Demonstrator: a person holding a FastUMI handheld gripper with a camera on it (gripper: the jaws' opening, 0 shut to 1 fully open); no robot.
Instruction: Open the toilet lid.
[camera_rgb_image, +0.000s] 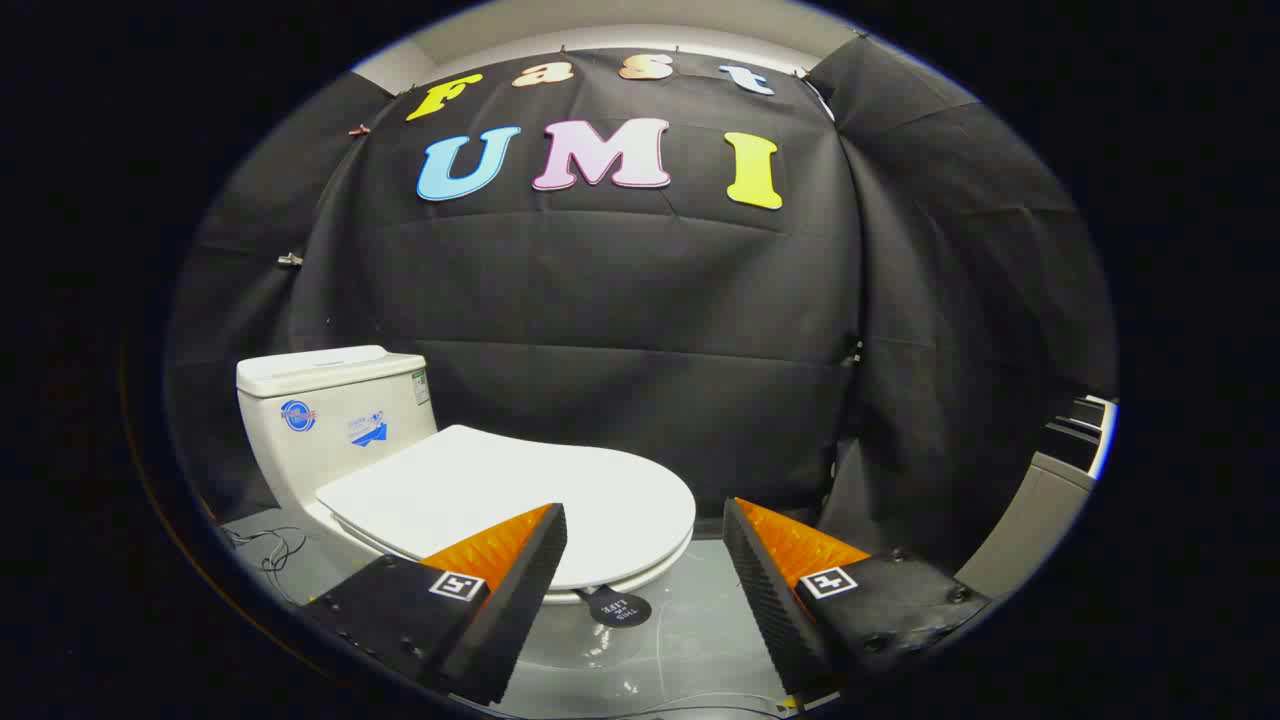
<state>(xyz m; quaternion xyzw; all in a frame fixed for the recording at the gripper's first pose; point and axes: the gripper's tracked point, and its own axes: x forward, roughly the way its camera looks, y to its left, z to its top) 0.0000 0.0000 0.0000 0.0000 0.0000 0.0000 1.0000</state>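
I am looking forward along my gripper (645, 520), whose two fingers are spread wide apart and hold nothing. A white toilet (330, 440) stands just ahead, set slightly to the left of the gap between them. Its lid (510, 495) is down, lying flat and closed over the seat. The rounded front edge of the lid sits just beyond the left finger (520, 570), and that fingertip overlaps the lid's near edge in my view; I cannot tell whether they touch. The right finger (765, 570) stands clear of the toilet, over the grey floor (690, 640). A small round black tag (619, 608) hangs from the front of the lid, low between the fingers. The cistern (335, 405) rises behind the lid at the far left, carrying small stickers on its front. A thin cable (270, 550) lies on the floor beside the toilet's base. Black cloth (620, 320) forms the wall behind everything.
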